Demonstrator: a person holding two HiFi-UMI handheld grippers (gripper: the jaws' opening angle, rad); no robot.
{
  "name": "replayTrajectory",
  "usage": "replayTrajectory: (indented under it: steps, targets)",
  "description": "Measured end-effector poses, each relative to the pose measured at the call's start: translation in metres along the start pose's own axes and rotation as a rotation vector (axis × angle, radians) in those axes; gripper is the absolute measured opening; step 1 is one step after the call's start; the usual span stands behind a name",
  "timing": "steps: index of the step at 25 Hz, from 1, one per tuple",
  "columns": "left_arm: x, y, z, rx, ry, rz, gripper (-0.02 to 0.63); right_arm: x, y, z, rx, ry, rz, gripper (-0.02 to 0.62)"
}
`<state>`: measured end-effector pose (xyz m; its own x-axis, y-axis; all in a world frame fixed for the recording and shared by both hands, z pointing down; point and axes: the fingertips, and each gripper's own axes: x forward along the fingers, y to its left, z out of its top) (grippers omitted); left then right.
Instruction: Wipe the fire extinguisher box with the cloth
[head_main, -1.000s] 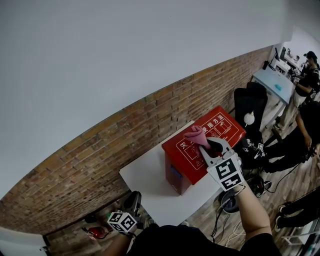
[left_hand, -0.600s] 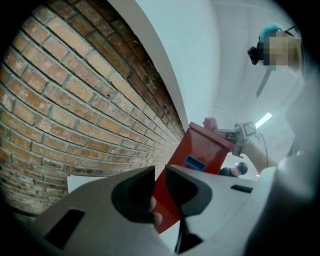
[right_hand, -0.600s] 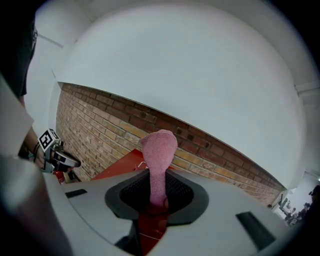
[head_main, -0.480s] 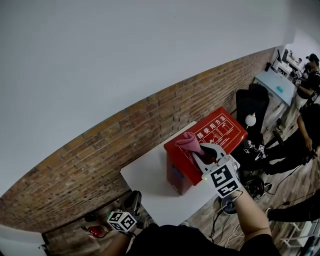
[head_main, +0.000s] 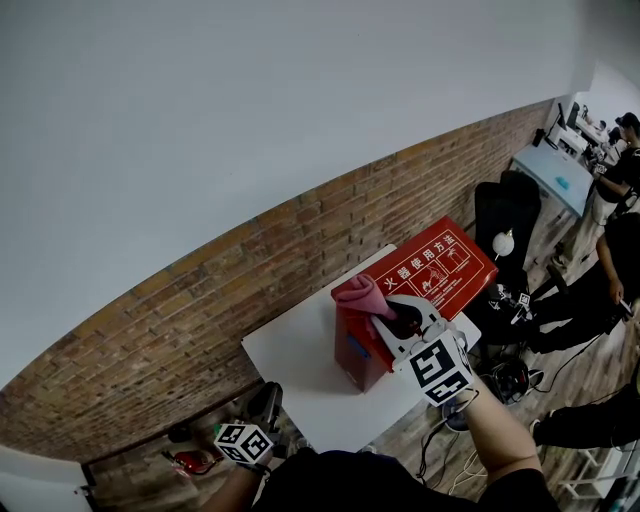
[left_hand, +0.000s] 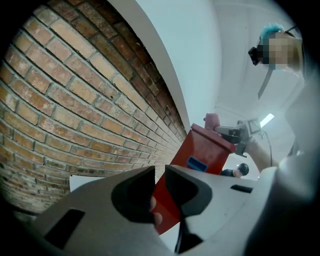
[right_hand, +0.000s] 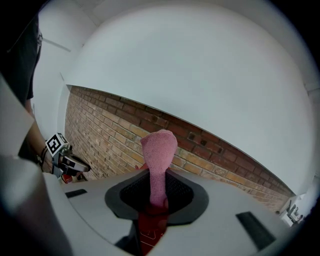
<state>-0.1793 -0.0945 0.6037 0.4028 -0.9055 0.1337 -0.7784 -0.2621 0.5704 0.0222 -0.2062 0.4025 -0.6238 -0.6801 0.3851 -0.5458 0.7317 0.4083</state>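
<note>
Standing on a white table (head_main: 290, 360) beside the brick wall (head_main: 200, 310), the red fire extinguisher box (head_main: 440, 262) at 4 o'clock carries the pink cloth (head_main: 360, 292) on its 9 o'clock end, pinched tight by the right gripper (head_main: 385, 312), while the left gripper (head_main: 266, 400) hangs at 7 o'clock, jaws barely apart, empty.
</note>
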Motion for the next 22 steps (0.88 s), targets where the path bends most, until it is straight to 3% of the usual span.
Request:
replayTrajectory:
  steps: [14,22]
  targets:
    - [-0.011,0.006,0.001,-0.011,-0.024,0.022,0.078,0.011,0.012,0.013,-0.046,-0.011,0.030,0.089]
    - [-0.023,0.016,0.003,-0.025,-0.045,0.048,0.078,0.032,0.008,0.021,-0.103,0.061,0.043,0.089]
